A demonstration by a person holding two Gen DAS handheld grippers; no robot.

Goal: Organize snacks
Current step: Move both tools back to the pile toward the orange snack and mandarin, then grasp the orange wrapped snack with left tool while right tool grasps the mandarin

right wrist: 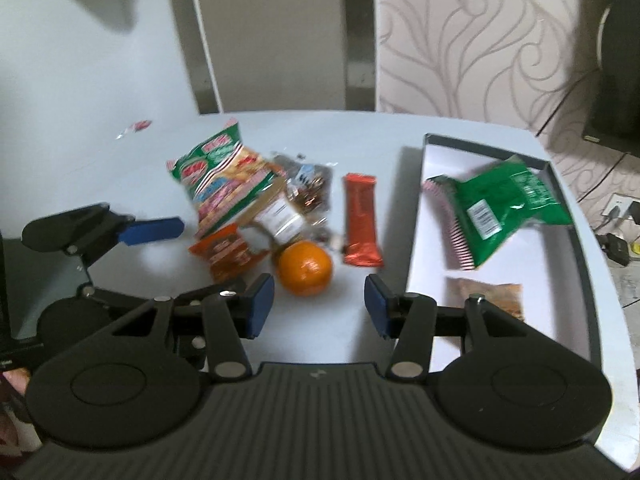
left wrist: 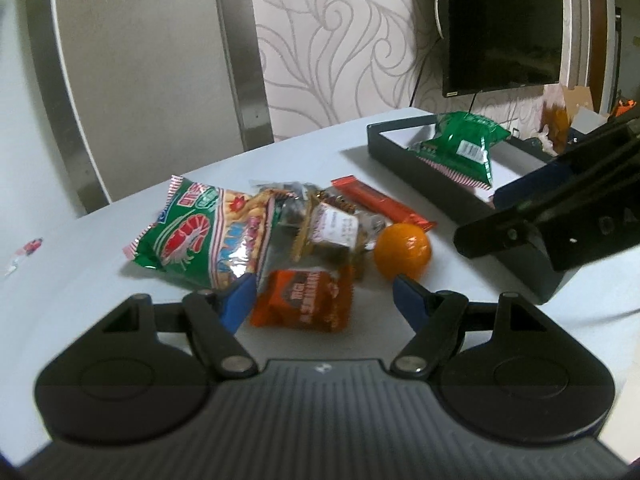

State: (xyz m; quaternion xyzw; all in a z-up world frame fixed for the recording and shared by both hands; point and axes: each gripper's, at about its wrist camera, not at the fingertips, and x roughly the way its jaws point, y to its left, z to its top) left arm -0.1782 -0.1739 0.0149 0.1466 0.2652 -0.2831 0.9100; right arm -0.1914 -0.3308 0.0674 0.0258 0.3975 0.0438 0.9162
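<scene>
A snack pile lies mid-table: a green shrimp-chip bag, a clear packet of dark sweets, a small orange packet, an orange fruit and a red-orange bar. My left gripper is open, its fingers either side of the small orange packet. My right gripper is open and empty, just short of the orange fruit. A dark box at the right holds a green bag and a brown packet.
The left gripper shows in the right wrist view at the left. The right gripper's body shows at the right in the left wrist view, over the box. A small wrapper lies far left. A chair back and a wall TV stand beyond the table.
</scene>
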